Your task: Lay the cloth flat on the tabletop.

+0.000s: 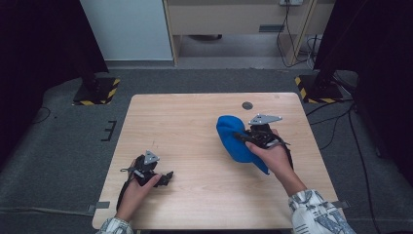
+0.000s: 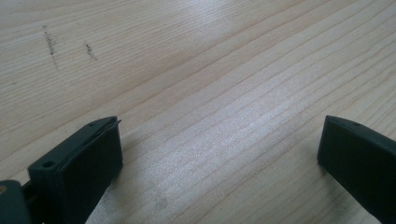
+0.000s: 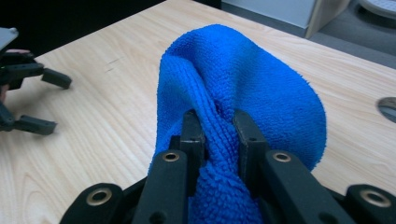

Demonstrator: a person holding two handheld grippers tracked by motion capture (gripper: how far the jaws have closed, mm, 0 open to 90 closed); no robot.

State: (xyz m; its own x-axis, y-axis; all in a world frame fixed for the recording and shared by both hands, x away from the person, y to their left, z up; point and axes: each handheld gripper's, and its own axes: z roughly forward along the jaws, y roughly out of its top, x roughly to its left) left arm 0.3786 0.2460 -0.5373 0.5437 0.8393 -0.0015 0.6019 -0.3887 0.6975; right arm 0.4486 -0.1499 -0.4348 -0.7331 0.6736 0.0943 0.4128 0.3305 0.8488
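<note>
I have the blue cloth (image 3: 243,88) pinched in my right gripper (image 3: 219,126); in the right gripper view a thick fold of the terry runs up between the two black jaws, which press on it from both sides, and the rest of the fabric balloons out ahead of them in a rounded hump. From the high view the cloth (image 1: 233,136) sits over the right half of the wooden table (image 1: 195,122), bunched and partly raised off the surface (its lower tail trails back under my right hand, and I cannot tell how much of it touches the wood); a small dark round inset (image 1: 247,105) lies just beyond it near the far edge.

My left gripper (image 1: 165,176) rests low near the front-left of the table, well apart from the cloth; its jaws stand spread wide over bare wood in the left gripper view, with nothing between them.

I judge the step in hand to be carrying or lifting the gathered cloth, with any folding or spreading yet to be done. The next move, as I see it, calls for bringing the left gripper across to catch a free edge or corner; the bunching hides the corners, so I would first need the cloth to hang or lie open enough to find one.
</note>
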